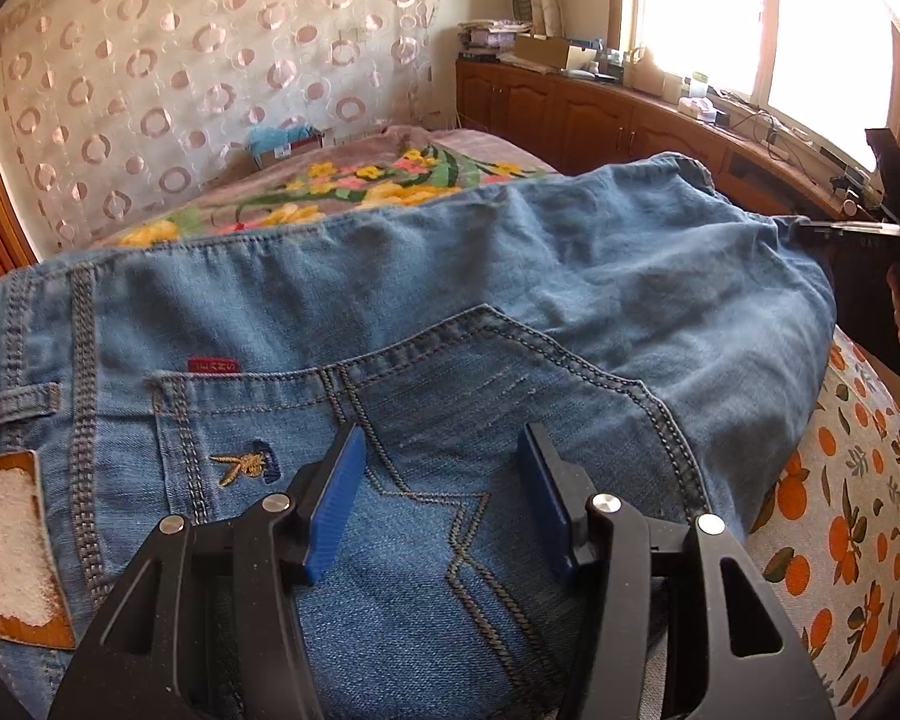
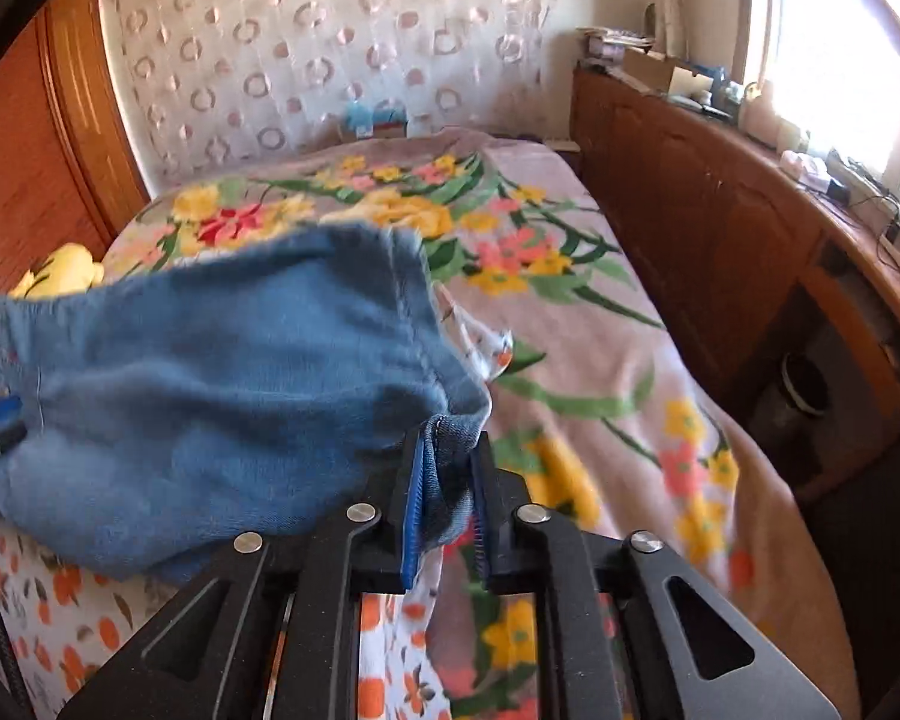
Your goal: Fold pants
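The blue jeans (image 1: pixel 450 300) lie on the bed, back pocket and waistband facing up. My left gripper (image 1: pixel 444 450) is open, its blue pads spread just above the back pocket, holding nothing. My right gripper (image 2: pixel 450 456) is shut on a hemmed edge of the jeans (image 2: pixel 210 390) and holds that part lifted over the bed. The right gripper also shows at the right edge of the left wrist view (image 1: pixel 810 231), at the far corner of the denim.
The bed has an orange-print sheet (image 1: pixel 840 510) and a flowered blanket (image 2: pixel 570 300). A wooden cabinet (image 2: pixel 720 228) with clutter runs under the window on the right. A patterned curtain (image 1: pixel 180 60) hangs behind. A yellow object (image 2: pixel 60 270) lies at the bed's left.
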Tool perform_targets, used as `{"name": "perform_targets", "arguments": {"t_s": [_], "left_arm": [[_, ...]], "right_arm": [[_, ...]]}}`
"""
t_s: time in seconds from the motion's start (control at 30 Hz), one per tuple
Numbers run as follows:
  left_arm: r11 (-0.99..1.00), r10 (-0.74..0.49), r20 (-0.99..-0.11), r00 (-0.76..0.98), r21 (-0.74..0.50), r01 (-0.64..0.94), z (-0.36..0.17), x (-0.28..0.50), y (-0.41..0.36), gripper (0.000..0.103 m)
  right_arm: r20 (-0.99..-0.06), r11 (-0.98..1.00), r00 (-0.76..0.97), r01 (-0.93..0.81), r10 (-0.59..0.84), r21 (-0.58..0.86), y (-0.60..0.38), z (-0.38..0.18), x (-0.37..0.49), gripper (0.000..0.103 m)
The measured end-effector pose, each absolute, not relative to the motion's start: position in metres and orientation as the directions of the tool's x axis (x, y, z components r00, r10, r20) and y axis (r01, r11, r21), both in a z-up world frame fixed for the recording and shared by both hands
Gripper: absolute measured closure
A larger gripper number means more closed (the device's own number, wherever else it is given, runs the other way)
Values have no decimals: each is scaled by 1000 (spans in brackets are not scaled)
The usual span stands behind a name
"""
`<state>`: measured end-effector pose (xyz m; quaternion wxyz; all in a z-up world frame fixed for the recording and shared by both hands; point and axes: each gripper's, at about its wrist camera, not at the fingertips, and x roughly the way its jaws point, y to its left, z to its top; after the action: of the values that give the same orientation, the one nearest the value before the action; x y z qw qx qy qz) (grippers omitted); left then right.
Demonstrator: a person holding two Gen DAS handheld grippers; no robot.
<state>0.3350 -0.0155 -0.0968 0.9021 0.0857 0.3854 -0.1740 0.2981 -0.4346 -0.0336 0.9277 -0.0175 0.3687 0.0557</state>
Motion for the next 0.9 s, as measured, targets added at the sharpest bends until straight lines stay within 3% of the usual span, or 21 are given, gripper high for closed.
{"name": "perform_targets", "arguments": {"t_s": [0.17, 0.37, 0.63, 0.83, 0.87, 0.9], "left_arm": [[915, -269, -712, 648, 22, 403, -77, 315, -22, 49], [874, -348, -701, 622, -2, 486, -66, 283, -48, 49], [818, -397, -723, 565, 0, 575, -76, 257, -89, 51], [794, -331, -763, 556, 94, 601, -89, 263, -109, 52], [791, -321, -763, 561, 110, 602, -90, 265, -111, 55], [791, -303, -762, 572, 133, 597, -91, 267, -111, 64]], "right_arm": [[-658, 993, 746, -111, 105, 33, -438, -24, 270, 66], [-622, 982, 763, -182, 175, 54, -414, -22, 233, 55], [-610, 967, 760, -251, 225, 44, -402, -38, 211, 52], [-628, 961, 738, -271, 246, 57, -407, -51, 210, 52], [-628, 961, 737, -271, 249, 63, -409, -52, 210, 52], [-629, 960, 735, -271, 254, 71, -412, -53, 210, 52]]}}
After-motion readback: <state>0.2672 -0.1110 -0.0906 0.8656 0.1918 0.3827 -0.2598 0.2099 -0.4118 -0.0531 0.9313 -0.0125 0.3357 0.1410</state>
